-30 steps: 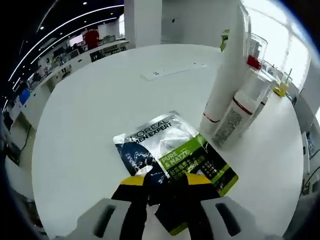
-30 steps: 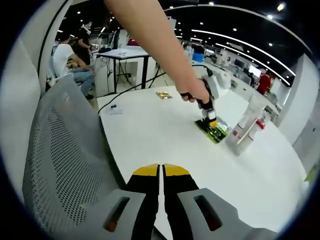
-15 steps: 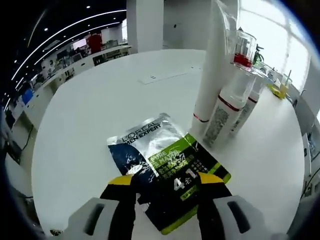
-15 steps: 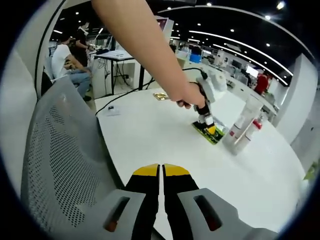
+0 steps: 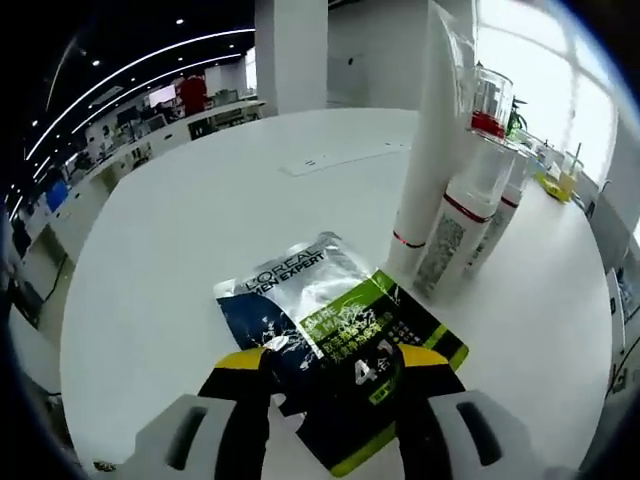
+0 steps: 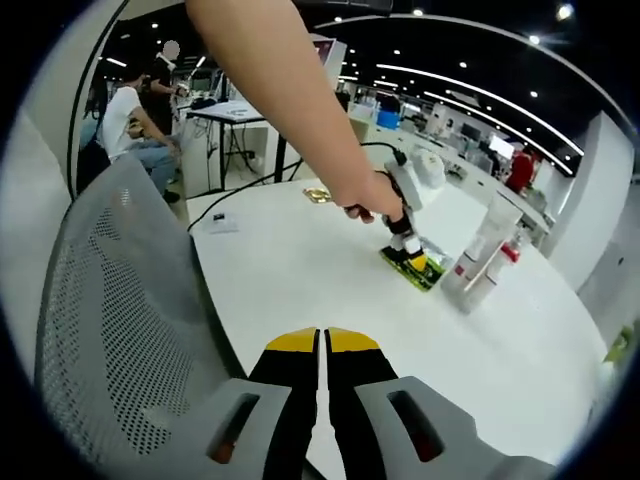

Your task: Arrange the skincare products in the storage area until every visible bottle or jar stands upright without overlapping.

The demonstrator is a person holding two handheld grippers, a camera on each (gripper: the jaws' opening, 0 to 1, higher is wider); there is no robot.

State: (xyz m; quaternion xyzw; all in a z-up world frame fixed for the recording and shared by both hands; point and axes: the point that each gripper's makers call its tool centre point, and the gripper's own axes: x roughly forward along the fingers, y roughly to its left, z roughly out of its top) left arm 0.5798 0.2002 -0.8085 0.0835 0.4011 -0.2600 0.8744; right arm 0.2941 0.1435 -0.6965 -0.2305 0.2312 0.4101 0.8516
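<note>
A silver, blue and green L'Oreal sachet (image 5: 335,325) lies flat on the white round table (image 5: 160,250). My left gripper (image 5: 333,372) is open just over its near end, one yellow-tipped jaw on each side. Right of the sachet stand a tall white tube (image 5: 432,150) and two white bottles (image 5: 463,205) with red trim, upright and close together. In the right gripper view a hand holds the left gripper (image 6: 413,260) down on the sachet (image 6: 408,272), with the tube and bottles (image 6: 482,250) beside it. My right gripper (image 6: 322,345) is shut and holds nothing, low at the table's near edge.
A grey mesh chair back (image 6: 110,330) stands close on the left of the right gripper view. A black cable (image 6: 250,203) and a small gold packet (image 6: 322,192) lie on the table. A flush power plate (image 5: 340,148) sits farther across. People sit at desks (image 6: 135,115) behind.
The left gripper's jaws have spread apart and let go of the sachet, which now lies flat. The right gripper stays shut; its view has shifted only slightly.
</note>
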